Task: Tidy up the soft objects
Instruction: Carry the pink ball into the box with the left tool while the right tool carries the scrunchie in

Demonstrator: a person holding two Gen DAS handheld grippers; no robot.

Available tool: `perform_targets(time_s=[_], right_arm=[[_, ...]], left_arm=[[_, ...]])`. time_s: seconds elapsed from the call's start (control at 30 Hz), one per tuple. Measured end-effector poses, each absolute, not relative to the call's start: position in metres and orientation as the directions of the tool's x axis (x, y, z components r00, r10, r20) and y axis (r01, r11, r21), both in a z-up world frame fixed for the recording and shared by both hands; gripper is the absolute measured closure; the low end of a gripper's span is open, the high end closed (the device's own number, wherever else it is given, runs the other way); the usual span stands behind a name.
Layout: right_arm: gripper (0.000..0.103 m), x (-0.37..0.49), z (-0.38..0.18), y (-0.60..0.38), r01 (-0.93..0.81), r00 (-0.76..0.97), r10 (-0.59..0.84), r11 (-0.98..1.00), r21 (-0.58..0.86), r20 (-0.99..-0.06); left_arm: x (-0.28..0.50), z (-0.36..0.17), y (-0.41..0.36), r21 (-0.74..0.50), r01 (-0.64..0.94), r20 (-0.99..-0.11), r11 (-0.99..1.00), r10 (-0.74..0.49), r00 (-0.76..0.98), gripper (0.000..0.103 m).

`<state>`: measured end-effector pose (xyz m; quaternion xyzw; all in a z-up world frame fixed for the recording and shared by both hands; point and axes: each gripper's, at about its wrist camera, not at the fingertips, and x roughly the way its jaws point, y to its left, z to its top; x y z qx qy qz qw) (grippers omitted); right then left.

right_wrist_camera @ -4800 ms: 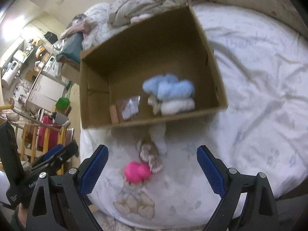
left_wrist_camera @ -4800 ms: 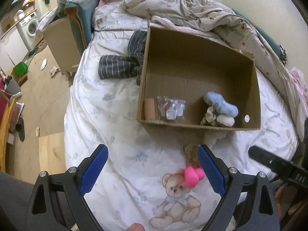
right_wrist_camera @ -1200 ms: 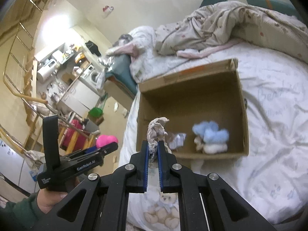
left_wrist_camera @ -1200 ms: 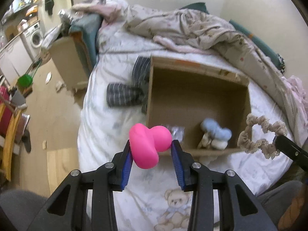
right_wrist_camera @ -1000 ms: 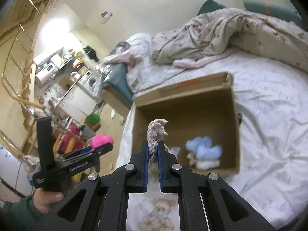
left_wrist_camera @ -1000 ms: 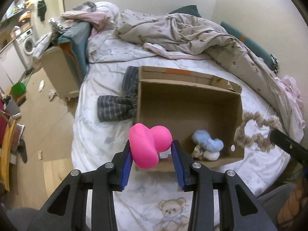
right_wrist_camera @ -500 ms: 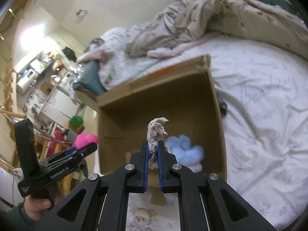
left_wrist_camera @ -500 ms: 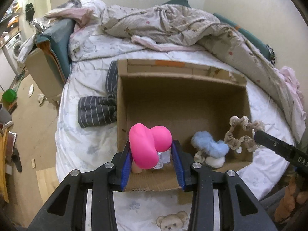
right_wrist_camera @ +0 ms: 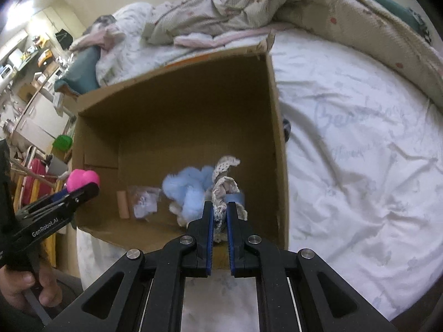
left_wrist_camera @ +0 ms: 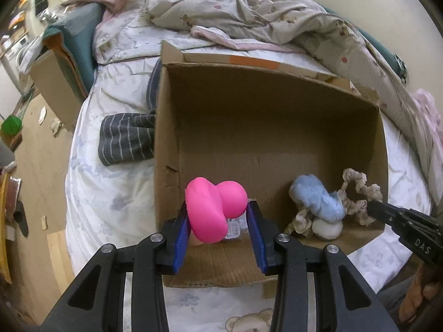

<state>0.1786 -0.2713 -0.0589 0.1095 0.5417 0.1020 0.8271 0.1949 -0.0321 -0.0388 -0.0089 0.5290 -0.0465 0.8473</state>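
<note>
An open cardboard box lies on the bed; it also shows in the right wrist view. My left gripper is shut on a pink squishy toy and holds it over the box's near left corner. My right gripper is shut on a beige lace scrunchie, seen from the left wrist view over the box's right side. Inside the box lie a fluffy blue item, a white puff, a small clear packet and a tan tube.
A striped grey cloth lies left of the box. A crumpled quilt covers the back of the bed. A teal pillow and another cardboard box stand at the bed's left edge. White sheet stretches right of the box.
Both grippers picked up their items from the sheet and moved forward over the box. In the last half second both came lower and closer to the box's inside.
</note>
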Motion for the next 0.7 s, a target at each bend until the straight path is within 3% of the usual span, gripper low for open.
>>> perform_targets(time_s=[0.7], right_arm=[[0.093,0.185,-0.074,-0.254,-0.071,0.323,0.34,0.939,0.336,-0.883]], left_arm=[[0.192,-0.044,-0.034,-0.056,0.075,-0.906,0.996,-0.083,0.414,0.067]])
